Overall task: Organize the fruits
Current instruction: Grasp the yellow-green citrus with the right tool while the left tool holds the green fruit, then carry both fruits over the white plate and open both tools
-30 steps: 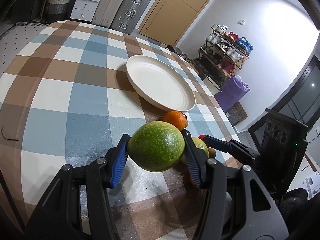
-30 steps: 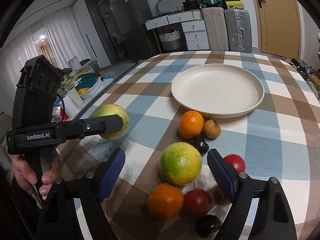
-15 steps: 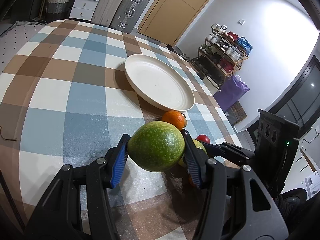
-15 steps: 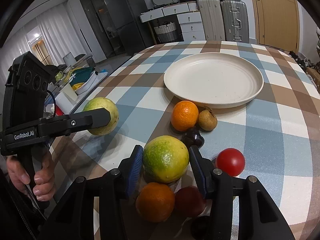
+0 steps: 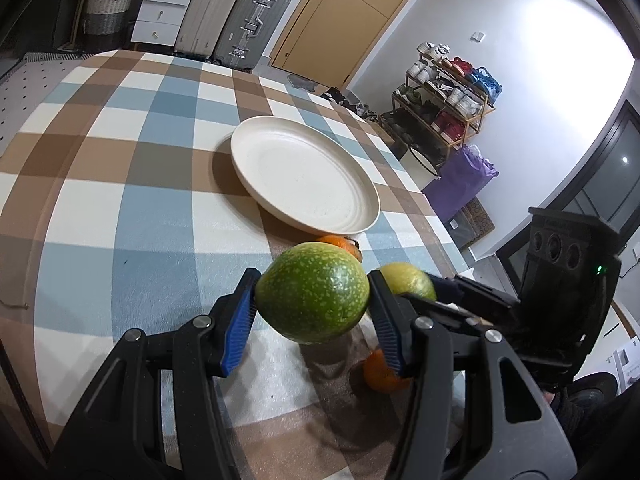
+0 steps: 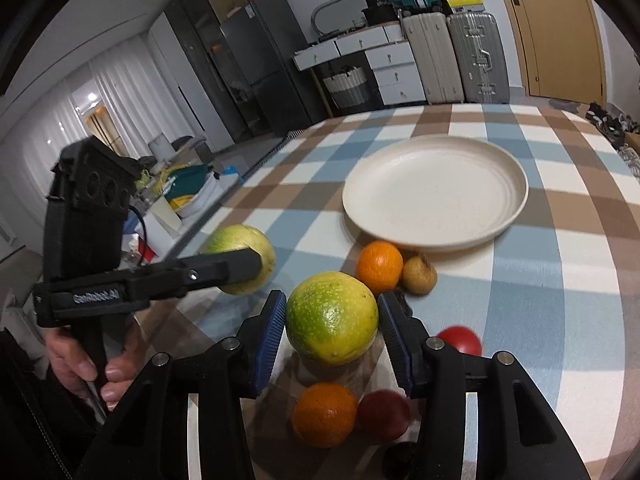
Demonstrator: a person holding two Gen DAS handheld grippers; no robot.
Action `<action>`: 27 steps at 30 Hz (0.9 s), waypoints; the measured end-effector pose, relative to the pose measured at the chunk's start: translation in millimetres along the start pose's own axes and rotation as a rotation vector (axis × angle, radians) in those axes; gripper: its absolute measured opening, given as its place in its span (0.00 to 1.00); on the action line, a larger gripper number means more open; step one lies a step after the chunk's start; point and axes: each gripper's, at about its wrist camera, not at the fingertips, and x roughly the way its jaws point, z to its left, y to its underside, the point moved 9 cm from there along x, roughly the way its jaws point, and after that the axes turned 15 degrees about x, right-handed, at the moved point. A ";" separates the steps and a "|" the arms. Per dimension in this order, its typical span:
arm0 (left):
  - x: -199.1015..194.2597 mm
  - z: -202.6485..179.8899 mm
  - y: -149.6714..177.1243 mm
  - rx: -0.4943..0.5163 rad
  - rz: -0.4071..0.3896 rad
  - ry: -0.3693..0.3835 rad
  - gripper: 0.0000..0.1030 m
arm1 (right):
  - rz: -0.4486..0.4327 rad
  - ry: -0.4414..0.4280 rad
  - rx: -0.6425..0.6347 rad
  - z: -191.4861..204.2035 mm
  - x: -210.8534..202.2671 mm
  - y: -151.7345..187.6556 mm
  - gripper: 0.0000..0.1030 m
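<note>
My left gripper (image 5: pixel 312 300) is shut on a dark green speckled fruit (image 5: pixel 312 292) and holds it above the checked tablecloth. That same fruit (image 6: pixel 240 240) shows pale green at the left of the right wrist view. My right gripper (image 6: pixel 332 320) is shut on a green-yellow round fruit (image 6: pixel 332 316), just above the fruit pile. A bare cream plate (image 6: pixel 436 188) lies beyond both grippers. On the cloth rest an orange (image 6: pixel 379 266), a small brown fruit (image 6: pixel 419 278), a red tomato (image 6: pixel 460 340), a second orange (image 6: pixel 324 414) and a dark red fruit (image 6: pixel 383 414).
A person's hand (image 6: pixel 80 364) grips the left tool's handle at the table's left edge. The table's right edge (image 5: pixel 432 220) runs close behind the plate (image 5: pixel 304 172). Suitcases (image 5: pixel 236 12), drawers and a shoe rack (image 5: pixel 444 100) stand beyond the table.
My right gripper's jaws closed from wide apart onto the green-yellow fruit, which now sits slightly higher over the pile. My left gripper kept its hold on the dark green fruit.
</note>
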 end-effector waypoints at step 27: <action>77.7 3.7 -112.0 0.033 0.023 -0.002 0.50 | -0.070 -0.106 0.134 -47.7 2.0 -119.4 0.47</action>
